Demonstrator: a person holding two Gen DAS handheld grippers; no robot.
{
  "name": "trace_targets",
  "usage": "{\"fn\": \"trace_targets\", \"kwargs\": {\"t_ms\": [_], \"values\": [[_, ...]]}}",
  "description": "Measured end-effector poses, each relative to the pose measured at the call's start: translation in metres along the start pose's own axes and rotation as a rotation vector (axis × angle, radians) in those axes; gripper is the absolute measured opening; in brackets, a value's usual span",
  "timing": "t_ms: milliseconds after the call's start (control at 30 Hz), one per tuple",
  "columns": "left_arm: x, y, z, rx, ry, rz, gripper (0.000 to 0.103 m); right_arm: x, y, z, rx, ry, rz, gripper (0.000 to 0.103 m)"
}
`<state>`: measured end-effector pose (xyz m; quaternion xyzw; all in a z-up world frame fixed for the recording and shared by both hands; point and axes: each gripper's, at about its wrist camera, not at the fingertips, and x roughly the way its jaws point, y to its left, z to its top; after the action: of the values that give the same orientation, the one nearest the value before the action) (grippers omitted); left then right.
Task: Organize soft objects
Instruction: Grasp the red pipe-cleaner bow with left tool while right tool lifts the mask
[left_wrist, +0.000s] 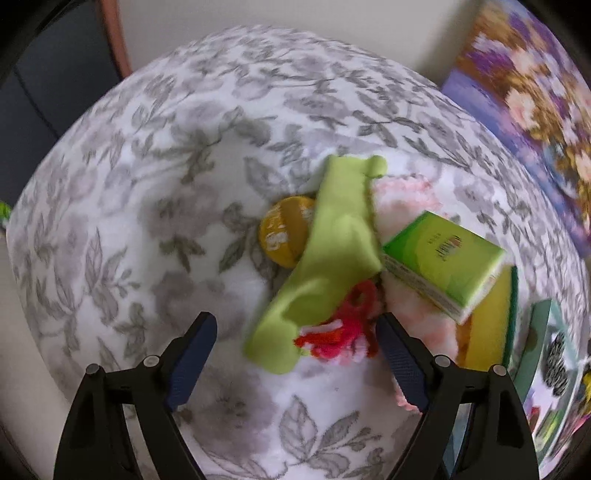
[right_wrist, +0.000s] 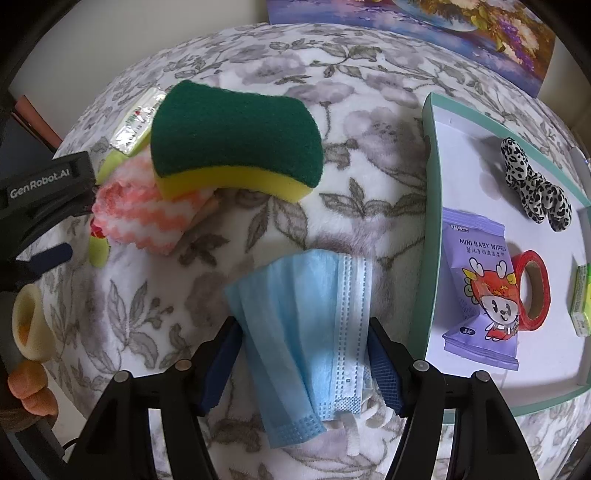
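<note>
The lime sock (left_wrist: 332, 251) hid part of your yellow ball (left_wrist: 282, 236), and the whole left view was blurred. Your sponge (right_wrist: 236, 140) covered part of the pink cloth (right_wrist: 147, 218). The tray (right_wrist: 430, 221) ran off the frame's right edge.

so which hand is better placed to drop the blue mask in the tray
Right. The right gripper has the mask between its fingers, pads at its edges, and the tray lies just beside it. The left gripper hovers open over the green sock pile, farther off.
</note>
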<state>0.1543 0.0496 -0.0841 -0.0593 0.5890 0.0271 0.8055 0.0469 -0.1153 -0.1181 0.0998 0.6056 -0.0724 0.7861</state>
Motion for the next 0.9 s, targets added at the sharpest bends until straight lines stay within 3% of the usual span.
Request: {"fn": "trace_targets", "kwargs": {"t_ms": [133, 233, 467, 633, 900], "values": [[0.003, -0.013, -0.001, 0.063, 0.007, 0.015, 0.085, 0.000, 0.000, 0.000, 0.001, 0.000, 0.002, 0.070], [0.007, -0.014, -0.004, 0.077, 0.030, 0.006, 0.070, -0.001, -0.002, 0.001, 0.000, 0.001, 0.005, 0.070], [0.010, -0.016, -0.005, 0.094, 0.034, -0.009, 0.047, 0.000, 0.000, 0.001, 0.001, 0.001, 0.003, 0.069], [0.006, -0.013, -0.007, 0.080, 0.026, -0.021, 0.039, -0.001, 0.000, 0.001, 0.011, 0.000, -0.008, 0.060], [-0.016, -0.003, -0.001, 0.028, 0.030, -0.053, 0.039, -0.007, -0.009, 0.003, 0.046, -0.010, 0.002, 0.040]]}}
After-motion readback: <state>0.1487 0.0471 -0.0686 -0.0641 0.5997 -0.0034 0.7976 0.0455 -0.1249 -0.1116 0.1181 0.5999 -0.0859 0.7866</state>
